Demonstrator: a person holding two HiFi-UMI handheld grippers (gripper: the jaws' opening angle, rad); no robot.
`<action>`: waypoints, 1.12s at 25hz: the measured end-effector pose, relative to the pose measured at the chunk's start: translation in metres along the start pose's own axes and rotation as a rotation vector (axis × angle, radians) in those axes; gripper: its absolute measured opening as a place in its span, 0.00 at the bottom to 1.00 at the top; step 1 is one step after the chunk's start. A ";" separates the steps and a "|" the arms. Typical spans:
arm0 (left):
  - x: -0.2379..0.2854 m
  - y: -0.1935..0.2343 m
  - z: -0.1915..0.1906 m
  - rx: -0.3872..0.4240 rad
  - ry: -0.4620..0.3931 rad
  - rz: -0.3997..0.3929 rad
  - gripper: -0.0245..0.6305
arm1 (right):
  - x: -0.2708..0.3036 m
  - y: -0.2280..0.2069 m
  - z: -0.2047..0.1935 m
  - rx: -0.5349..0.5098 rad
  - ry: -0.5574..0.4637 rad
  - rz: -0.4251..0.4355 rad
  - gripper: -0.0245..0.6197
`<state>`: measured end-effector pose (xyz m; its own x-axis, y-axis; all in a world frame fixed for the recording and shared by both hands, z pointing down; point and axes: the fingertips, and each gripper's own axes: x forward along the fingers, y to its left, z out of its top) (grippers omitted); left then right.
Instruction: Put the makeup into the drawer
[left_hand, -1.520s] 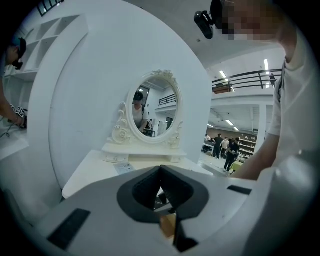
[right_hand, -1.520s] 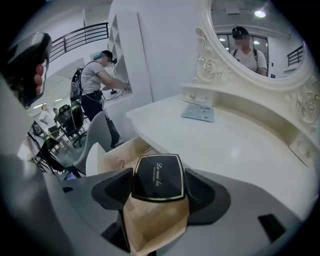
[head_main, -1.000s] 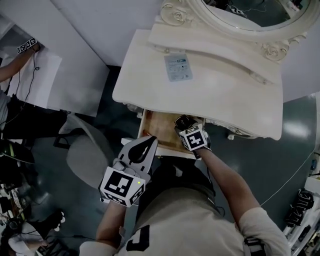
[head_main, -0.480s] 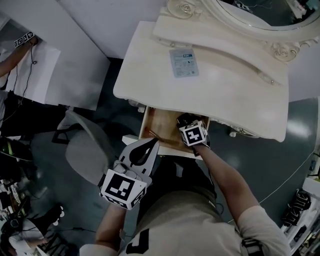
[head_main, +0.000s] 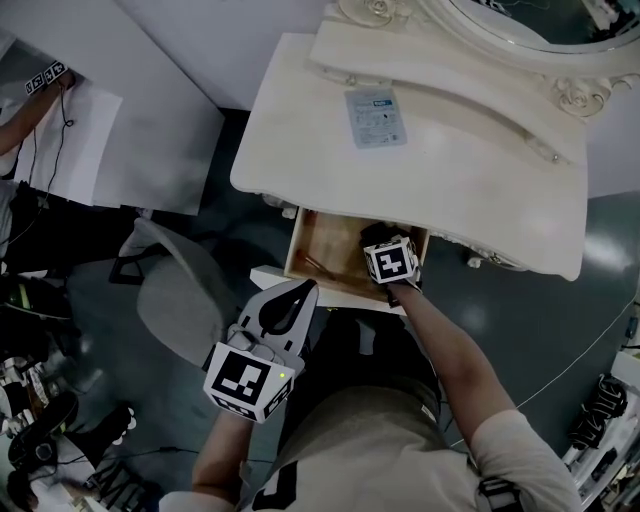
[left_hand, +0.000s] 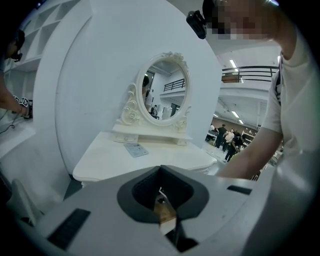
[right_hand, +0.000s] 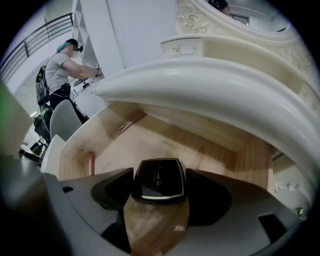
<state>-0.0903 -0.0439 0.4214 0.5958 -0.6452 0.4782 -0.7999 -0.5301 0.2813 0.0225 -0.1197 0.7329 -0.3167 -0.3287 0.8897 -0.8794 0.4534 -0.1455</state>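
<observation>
A black makeup compact (right_hand: 158, 185) with a gold rim sits between the jaws of my right gripper (right_hand: 158, 189), which is shut on it. The gripper holds it just above the pale wooden bottom of the open drawer (right_hand: 170, 142). In the head view the right gripper (head_main: 377, 240) reaches into the drawer (head_main: 296, 240) under the cream dressing table (head_main: 320, 160). My left gripper (head_main: 289, 296) hangs shut and empty in front of the drawer's left corner. In the left gripper view, my left gripper (left_hand: 161, 196) has its jaws together.
A thin pink stick (right_hand: 91, 163) lies by the drawer's left wall and a brownish stick (right_hand: 131, 122) near its back. A light blue packet (head_main: 377, 116) lies on the tabletop below the oval mirror (head_main: 520, 25). A grey chair (head_main: 175, 295) stands to the left.
My right gripper has gone a little deeper into the drawer with the compact. The left gripper has barely moved.
</observation>
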 end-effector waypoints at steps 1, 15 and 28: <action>0.000 0.001 -0.001 0.002 0.003 0.002 0.12 | 0.001 -0.003 0.000 0.030 -0.007 0.002 0.53; 0.006 -0.005 0.010 0.045 -0.036 -0.045 0.12 | -0.067 0.027 0.022 -0.147 -0.170 0.068 0.53; 0.007 -0.014 0.039 0.070 -0.096 -0.084 0.12 | -0.155 0.018 0.016 0.068 -0.326 0.088 0.52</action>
<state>-0.0720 -0.0626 0.3883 0.6675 -0.6449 0.3722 -0.7417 -0.6198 0.2563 0.0502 -0.0736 0.5854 -0.4801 -0.5434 0.6887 -0.8616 0.4396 -0.2538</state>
